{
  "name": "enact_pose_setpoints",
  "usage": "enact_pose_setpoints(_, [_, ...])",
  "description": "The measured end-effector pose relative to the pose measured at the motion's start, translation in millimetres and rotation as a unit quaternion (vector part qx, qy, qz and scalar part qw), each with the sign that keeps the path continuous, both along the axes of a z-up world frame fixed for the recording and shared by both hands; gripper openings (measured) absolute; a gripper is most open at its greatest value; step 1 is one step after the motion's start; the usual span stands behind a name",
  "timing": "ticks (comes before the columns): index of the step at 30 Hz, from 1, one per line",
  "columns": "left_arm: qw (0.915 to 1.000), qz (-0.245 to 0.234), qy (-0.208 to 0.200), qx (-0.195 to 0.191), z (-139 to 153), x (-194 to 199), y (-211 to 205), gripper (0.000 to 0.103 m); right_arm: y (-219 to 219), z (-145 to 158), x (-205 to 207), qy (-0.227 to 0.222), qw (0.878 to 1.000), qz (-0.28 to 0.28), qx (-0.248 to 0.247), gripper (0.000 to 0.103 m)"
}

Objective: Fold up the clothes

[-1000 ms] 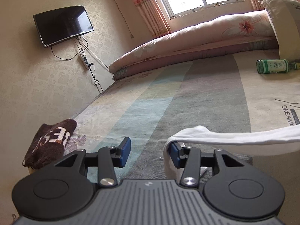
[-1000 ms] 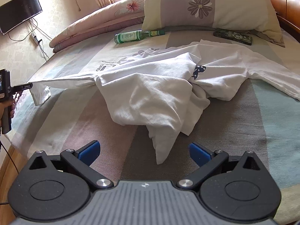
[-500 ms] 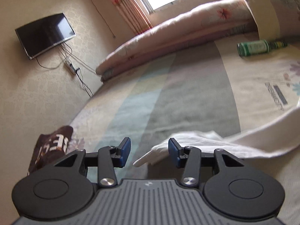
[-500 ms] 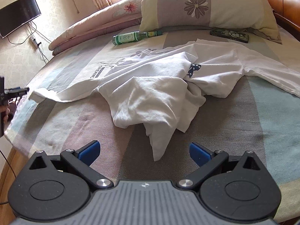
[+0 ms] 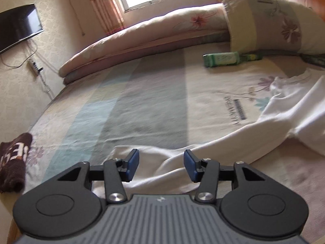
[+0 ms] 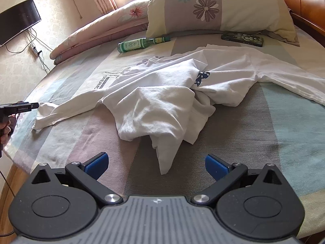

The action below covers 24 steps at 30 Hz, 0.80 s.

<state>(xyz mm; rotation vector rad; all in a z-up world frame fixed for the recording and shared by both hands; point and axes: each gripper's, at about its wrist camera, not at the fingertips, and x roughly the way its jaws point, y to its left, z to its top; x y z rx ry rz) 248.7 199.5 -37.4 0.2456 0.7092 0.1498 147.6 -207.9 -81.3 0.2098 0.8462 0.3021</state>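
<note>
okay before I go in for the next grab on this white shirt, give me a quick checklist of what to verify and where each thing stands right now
1. left gripper empty and open: ok, its jaws stand apart over the sleeve, nothing pinched.
2. right gripper empty and open: ok, jaws wide apart, the shirt's bottom corner lies on the bed between them.
3. Sleeve laid out flat: ok, it stretches along the bed towards the left edge.
4. white shirt body flat: not ok, the middle is bunched in folds.
5. Folding area free of clutter: ok for now, the green bottle and the phone lie up by the pillow, apart from the shirt.
6. Far sleeve position: cannot tell, it runs out of the picture.
</note>
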Motion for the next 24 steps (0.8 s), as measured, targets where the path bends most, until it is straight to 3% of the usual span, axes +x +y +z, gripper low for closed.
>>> enact_pose_setpoints(6, [0.9914,-0.116,0.000,-0.060,-11.1,30.6,-90.9,0.050,-14.0,2.4,-5.9,-0.005,1.000,-0.020,-0.020,0.103])
enact_pose_setpoints(17, [0.9698,-0.204,0.074,-0.111,-72.3,40.1,-181.4,0.050,-54.8,-8.3,-9.8,0.005,0.997,-0.066,-0.024,0.103])
enact_pose_setpoints(19, [0.9683,-0.202,0.081,-0.122,-79.1,36.6,-180.3,0.051,-58.2,-11.2,-9.9,0.007,0.997,-0.068,-0.019,0.103])
enact_pose_setpoints(22, [0.9687,-0.188,0.089,-0.136,-76.9,31.7,-169.9,0.063,-62.1,-14.1,-10.0,0.007,0.998,-0.068,-0.007,0.103])
enact_pose_setpoints(24, [0.9687,-0.176,0.101,-0.143,-72.3,32.0,-162.9,0.063,-63.0,-14.0,-10.8,0.005,0.998,-0.066,0.000,0.103])
